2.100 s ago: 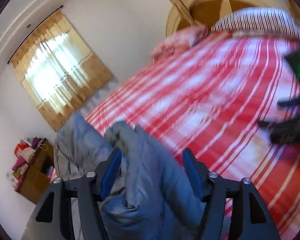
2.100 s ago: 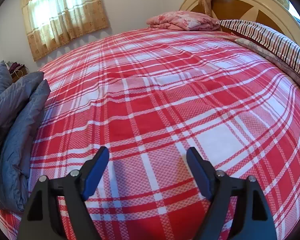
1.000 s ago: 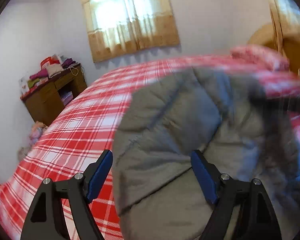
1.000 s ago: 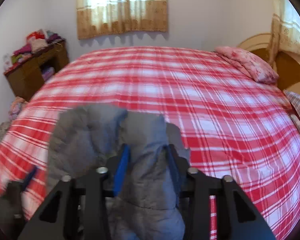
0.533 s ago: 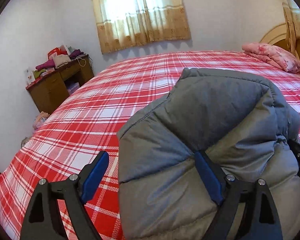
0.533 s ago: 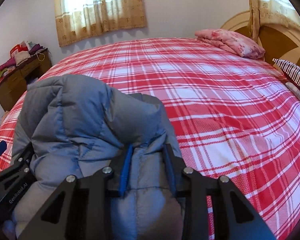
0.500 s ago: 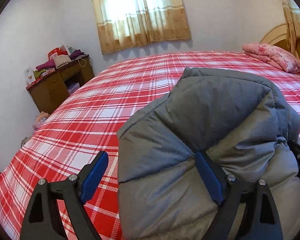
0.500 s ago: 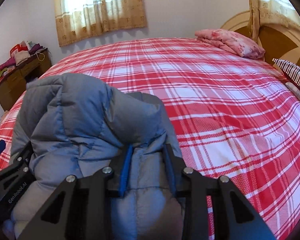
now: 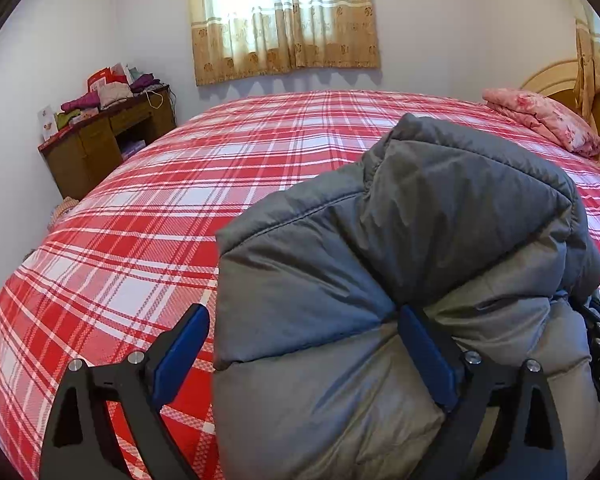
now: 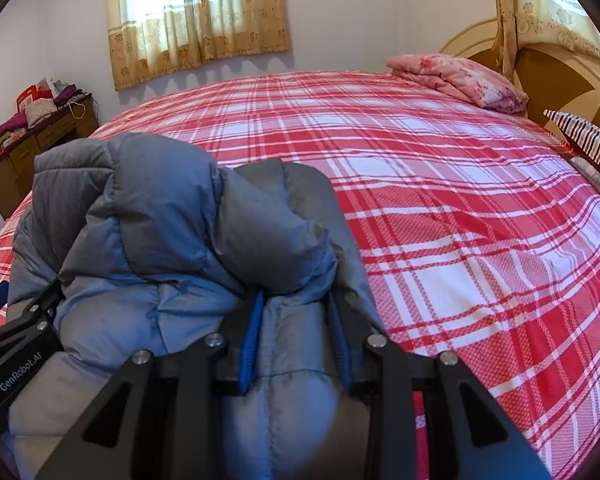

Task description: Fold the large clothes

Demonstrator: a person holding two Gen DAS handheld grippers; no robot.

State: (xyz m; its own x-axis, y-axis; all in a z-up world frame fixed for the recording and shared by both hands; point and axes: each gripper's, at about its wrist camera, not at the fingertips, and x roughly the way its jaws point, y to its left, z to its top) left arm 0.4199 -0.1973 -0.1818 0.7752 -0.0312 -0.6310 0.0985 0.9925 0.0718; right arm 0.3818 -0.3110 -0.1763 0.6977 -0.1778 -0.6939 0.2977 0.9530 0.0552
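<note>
Jacket [image 9: 420, 240]: grey quilted cloth, puffy, with a soft matt sheen and stitched seams.
Bed cover [image 10: 440, 200]: woven cloth in red and white check, matt, fine textured weave.
Left tool [image 9: 300, 354]: black matt plastic arms, blue pads, small shiny metal screws.
Right tool [image 10: 294, 340]: the same black plastic, blue ribbed pads.
Desk [image 9: 100, 136]: brown wood, slightly glossy.
Curtain [image 9: 280, 16]: thin beige cloth, half transparent.
Headboard [image 10: 560, 76]: smooth wood, cream and brown.
</note>
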